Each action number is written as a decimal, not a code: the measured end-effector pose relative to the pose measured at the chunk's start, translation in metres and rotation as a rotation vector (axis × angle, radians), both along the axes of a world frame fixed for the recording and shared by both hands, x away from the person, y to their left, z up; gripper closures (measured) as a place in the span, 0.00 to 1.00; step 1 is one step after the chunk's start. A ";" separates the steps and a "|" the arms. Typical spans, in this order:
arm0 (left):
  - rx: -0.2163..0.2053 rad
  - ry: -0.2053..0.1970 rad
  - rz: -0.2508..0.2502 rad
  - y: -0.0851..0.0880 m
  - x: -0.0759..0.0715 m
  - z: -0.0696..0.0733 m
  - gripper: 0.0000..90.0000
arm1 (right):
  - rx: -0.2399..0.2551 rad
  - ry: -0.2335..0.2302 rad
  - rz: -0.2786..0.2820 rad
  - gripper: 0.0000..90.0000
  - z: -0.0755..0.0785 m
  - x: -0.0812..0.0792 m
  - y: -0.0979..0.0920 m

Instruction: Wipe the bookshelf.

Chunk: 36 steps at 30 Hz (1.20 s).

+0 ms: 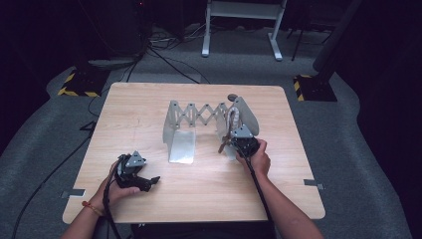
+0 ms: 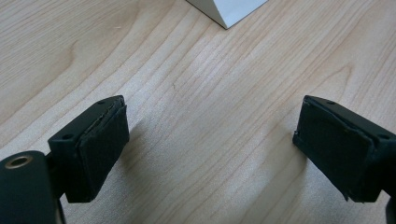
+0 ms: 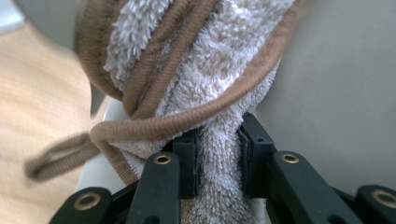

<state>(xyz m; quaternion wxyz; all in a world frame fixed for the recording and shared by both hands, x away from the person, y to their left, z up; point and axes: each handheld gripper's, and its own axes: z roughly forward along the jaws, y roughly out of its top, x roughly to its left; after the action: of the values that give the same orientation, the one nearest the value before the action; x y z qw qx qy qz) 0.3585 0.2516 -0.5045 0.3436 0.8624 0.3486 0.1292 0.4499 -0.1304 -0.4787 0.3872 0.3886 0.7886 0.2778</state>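
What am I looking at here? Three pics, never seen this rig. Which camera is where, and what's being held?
A person sits at a wooden table with a hand-held two-jaw gripper in each hand; there is no robot arm. The high view looks down from above. The other two cameras ride on the grippers and look along their black jaws. On the table stands a grey metal rack with an accordion link between two plates. The left gripper rests open over bare wood. The right gripper is shut on a white towel with brown edging, up against the rack's right plate.
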 end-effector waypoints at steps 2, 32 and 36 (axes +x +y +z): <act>-0.001 0.001 0.002 0.000 0.000 0.000 0.11 | 0.001 0.018 0.002 0.81 -0.007 0.000 0.000; -0.001 -0.002 0.001 0.002 -0.004 0.000 0.13 | 0.022 -0.138 0.025 0.81 0.042 0.005 0.018; 0.002 0.000 -0.003 0.002 -0.003 0.000 0.13 | 0.012 -0.067 0.045 0.81 0.023 0.008 0.018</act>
<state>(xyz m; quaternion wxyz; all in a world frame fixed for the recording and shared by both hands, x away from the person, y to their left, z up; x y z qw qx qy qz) 0.3551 0.2535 -0.5041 0.3428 0.8632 0.3473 0.1293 0.4582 -0.1125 -0.4560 0.4049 0.3636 0.7820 0.3038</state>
